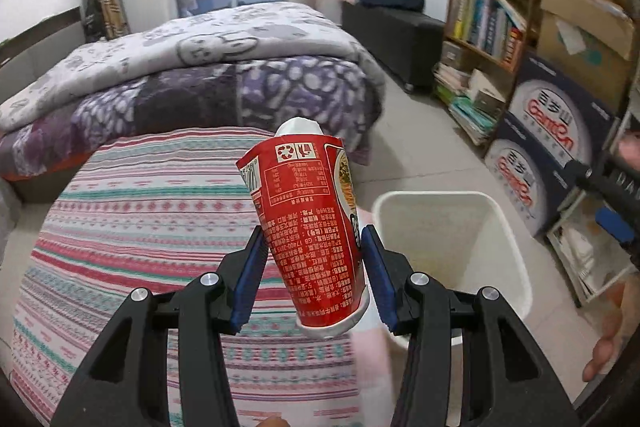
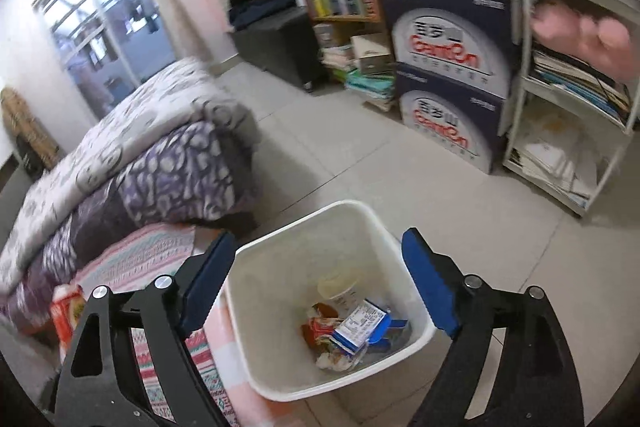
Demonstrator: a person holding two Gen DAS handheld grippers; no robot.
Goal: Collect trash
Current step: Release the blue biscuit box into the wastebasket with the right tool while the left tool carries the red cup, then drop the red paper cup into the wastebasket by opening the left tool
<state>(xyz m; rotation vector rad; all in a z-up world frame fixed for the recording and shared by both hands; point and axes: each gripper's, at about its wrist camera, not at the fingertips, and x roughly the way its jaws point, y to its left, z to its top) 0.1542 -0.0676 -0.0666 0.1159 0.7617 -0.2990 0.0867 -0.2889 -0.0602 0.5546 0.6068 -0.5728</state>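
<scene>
Left wrist view — left claw (image 1: pixel 314 269) clenched on red cup (image 1: pixel 310 231), upside down, long axis near upright; bin (image 1: pixel 516 267) lower right of it. Right claw (image 2: pixel 316 285) released, empty — over bin (image 2: pixel 400 259).

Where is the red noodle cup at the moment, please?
In the left wrist view the red noodle cup is upside down, clamped in the left gripper above the striped bedsheet, just left of the white bin.
</scene>
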